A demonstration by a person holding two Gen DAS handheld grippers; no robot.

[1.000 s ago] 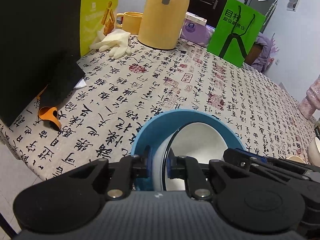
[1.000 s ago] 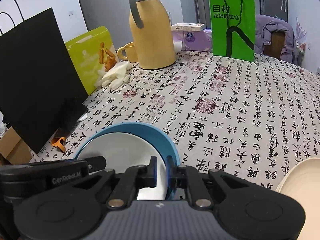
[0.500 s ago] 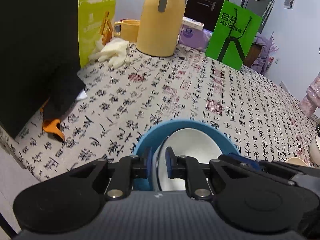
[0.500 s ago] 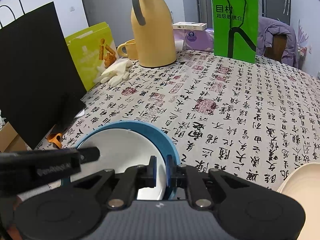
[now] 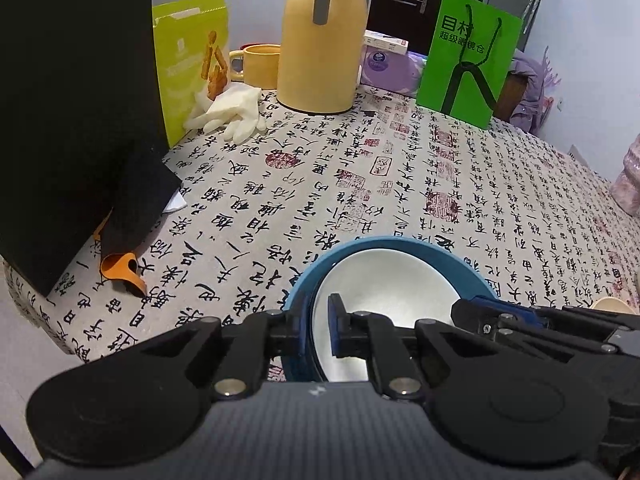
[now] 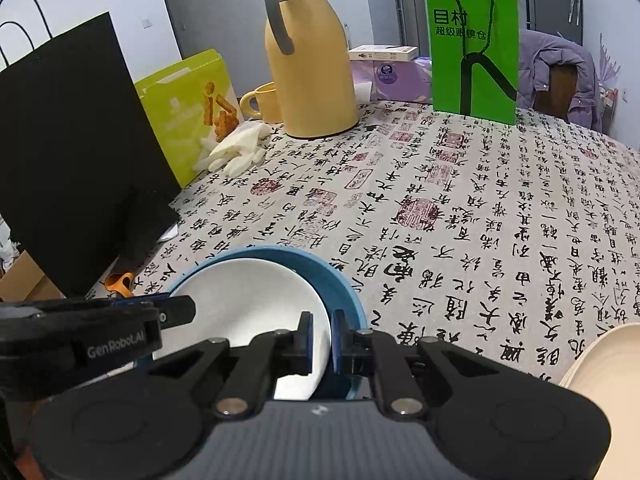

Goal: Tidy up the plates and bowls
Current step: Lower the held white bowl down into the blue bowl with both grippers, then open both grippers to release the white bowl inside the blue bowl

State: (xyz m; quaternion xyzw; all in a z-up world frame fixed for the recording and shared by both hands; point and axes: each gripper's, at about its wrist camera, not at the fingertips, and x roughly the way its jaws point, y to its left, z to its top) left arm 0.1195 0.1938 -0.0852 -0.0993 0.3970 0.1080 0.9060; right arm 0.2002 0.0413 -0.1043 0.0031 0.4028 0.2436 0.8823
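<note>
A white bowl (image 5: 384, 280) (image 6: 248, 300) sits nested inside a blue bowl (image 5: 460, 264) (image 6: 344, 292) near the front left corner of the table. My left gripper (image 5: 318, 320) is shut on the white bowl's left rim, one pad inside it and one between the two bowls. My right gripper (image 6: 322, 336) is shut on the white bowl's right rim in the same way. Each gripper shows at the edge of the other's view. The near part of both bowls is hidden behind the gripper bodies.
A cream plate (image 6: 600, 364) lies at the right. A black paper bag (image 5: 60, 120) and an orange item (image 5: 120, 268) stand close on the left by the table edge. Gloves (image 5: 232, 112), a yellow thermos (image 5: 320, 40), a mug and a green bag (image 5: 468, 64) are further back.
The left gripper has rolled slightly and the white bowl now sits lower and more level in the blue one. The right gripper has kept still.
</note>
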